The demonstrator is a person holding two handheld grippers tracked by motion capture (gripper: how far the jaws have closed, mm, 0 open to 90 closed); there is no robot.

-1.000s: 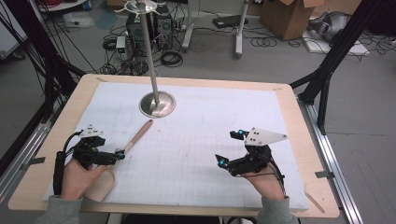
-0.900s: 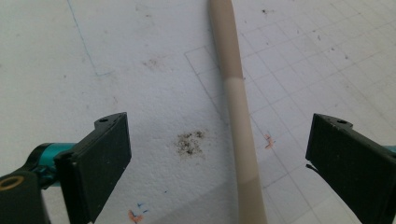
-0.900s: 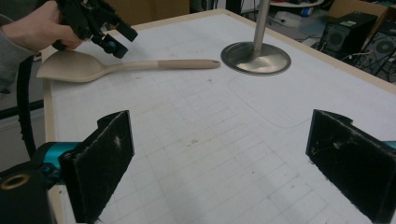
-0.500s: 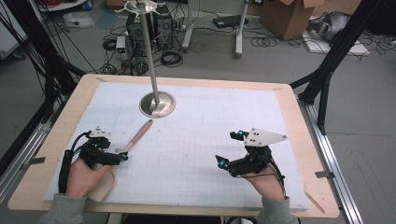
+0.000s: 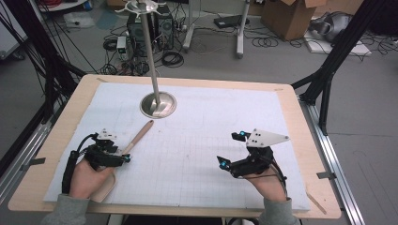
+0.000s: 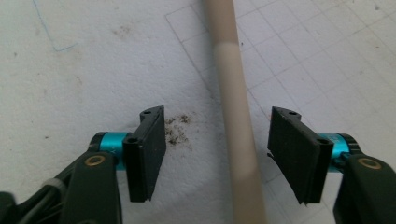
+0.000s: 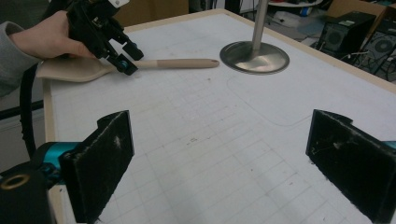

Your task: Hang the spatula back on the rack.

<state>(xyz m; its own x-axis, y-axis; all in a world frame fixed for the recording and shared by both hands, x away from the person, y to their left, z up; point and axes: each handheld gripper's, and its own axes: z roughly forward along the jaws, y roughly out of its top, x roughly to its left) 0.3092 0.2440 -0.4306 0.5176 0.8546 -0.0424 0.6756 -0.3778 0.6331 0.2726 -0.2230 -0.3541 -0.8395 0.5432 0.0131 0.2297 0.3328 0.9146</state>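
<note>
Change: the left hand-held gripper (image 6: 217,154) is sitting lower over the wooden spatula (image 5: 126,150) than a second ago, and its jaws have just been closing.
Meaning: a grasp looks to be starting, not yet made.
Left jaws: half-wide, straddling the spatula's handle, pads clear of it on both sides.
Spatula: lying flat on the desk (image 5: 197,154), handle pointing toward the metal stand (image 5: 158,104).
Right hand-held gripper (image 7: 219,163): standing wide and empty, well apart from the spatula.

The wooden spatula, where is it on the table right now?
In the high view the spatula lies at the table's left, handle toward the stand's base, between the left gripper's jaws.
</note>
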